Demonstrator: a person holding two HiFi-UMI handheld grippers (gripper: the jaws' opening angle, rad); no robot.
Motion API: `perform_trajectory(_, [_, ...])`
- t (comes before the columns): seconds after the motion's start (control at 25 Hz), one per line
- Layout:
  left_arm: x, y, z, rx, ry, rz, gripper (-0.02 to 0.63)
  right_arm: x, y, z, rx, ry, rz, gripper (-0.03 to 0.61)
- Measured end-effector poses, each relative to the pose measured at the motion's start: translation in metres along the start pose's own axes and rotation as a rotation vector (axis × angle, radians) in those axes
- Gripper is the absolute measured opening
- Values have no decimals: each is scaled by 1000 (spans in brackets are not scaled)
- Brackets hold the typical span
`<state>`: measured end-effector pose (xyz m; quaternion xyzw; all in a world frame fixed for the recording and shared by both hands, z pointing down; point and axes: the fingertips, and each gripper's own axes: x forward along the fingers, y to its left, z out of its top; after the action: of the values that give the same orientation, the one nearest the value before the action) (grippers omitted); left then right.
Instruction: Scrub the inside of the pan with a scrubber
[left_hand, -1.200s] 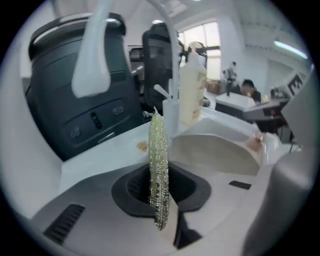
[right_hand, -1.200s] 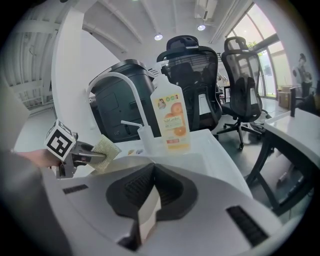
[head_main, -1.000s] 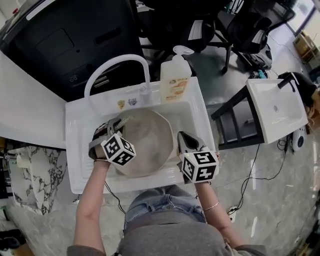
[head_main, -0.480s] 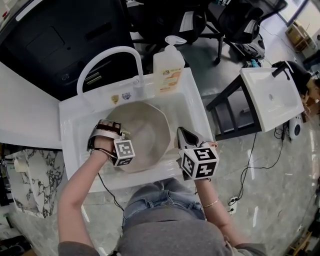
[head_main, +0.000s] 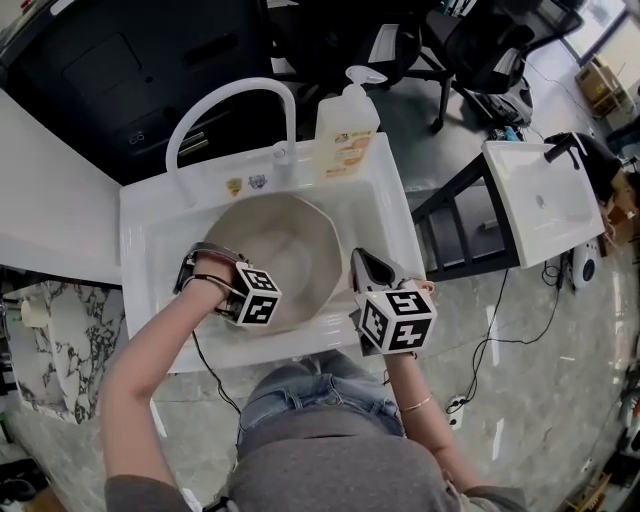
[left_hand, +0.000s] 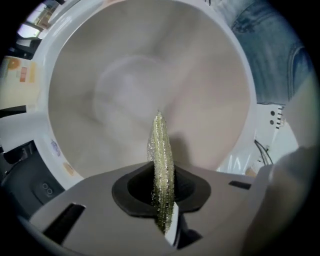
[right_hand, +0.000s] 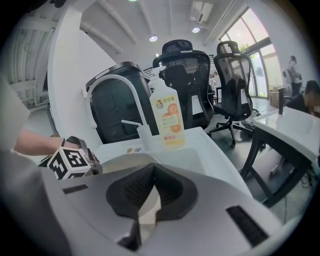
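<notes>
A beige pan (head_main: 285, 250) sits in the white sink (head_main: 150, 235). My left gripper (head_main: 248, 290) hangs over the pan's near-left part, pointing down into it. In the left gripper view it (left_hand: 161, 172) is shut on a glittery green-gold scrubber (left_hand: 159, 145), held edge-on, whose tip reaches toward the pan's inner wall (left_hand: 150, 75). My right gripper (head_main: 362, 265) is at the pan's right edge. In the right gripper view its (right_hand: 149, 202) pads are shut on a thin beige strip, the pan's rim (right_hand: 150, 206).
A curved white faucet (head_main: 228, 105) and a soap dispenser bottle (head_main: 347, 135) stand behind the sink. A black appliance (head_main: 130, 70) is at the back. A second small sink on a black stand (head_main: 545, 205) and office chairs (head_main: 480, 45) are to the right.
The left gripper has turned and drifted a little toward the pan's near side with the scrubber. The right gripper has stayed on the pan's right rim.
</notes>
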<state>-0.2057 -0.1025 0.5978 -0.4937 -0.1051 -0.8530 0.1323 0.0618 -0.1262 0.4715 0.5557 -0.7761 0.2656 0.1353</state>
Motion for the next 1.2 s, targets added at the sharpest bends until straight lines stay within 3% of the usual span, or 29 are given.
perform_trajectory(0.24, [-10,-24,13,-33,-22,-150,60,-6,-6,-2,7,-1,-14,11])
perform_trajectory(0.56, [-33,-58,39,76,-101,-382,60,-10,-10,-4,26,-3,-14,11])
perform_trajectory(0.8, [-64,-70,82,29,-350,-629,60,-12,-14,-5,31,-2,-15,11])
perform_trajectory(1.2, [-112,-49,133,-124,-726,-841,60,-9,-25,-6,41,12,-21,11])
